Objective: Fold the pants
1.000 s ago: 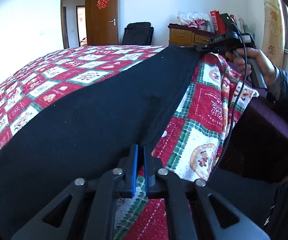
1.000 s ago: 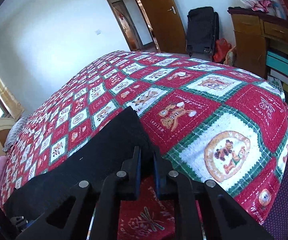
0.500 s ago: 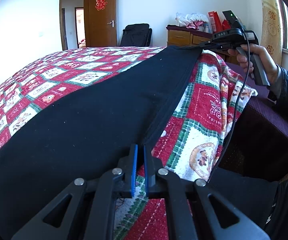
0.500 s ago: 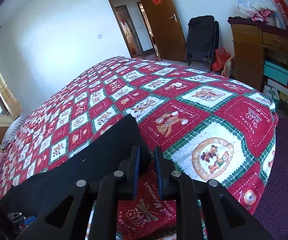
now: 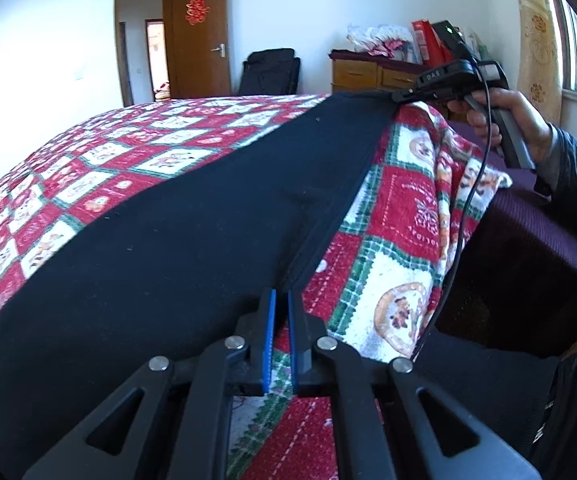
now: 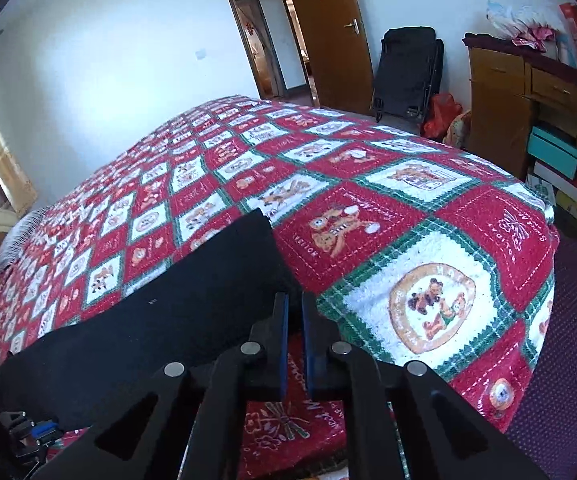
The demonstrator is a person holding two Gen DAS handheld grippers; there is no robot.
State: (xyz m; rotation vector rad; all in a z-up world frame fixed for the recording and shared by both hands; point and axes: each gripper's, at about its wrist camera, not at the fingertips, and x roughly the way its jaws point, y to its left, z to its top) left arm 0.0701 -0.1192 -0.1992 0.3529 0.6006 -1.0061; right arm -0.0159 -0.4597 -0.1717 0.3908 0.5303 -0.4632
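Pants are laid flat along the bed edge. Both ends are pinched: left tongs, right tongs. Thin hem grip; slip is likely if pulled unevenly.

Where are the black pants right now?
The black pants lie stretched along the bed's near edge on the red patterned blanket, one end at each gripper.

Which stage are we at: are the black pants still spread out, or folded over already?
Spread lengthwise: the pants lie long and flat across the quilt, with no crosswise fold visible.
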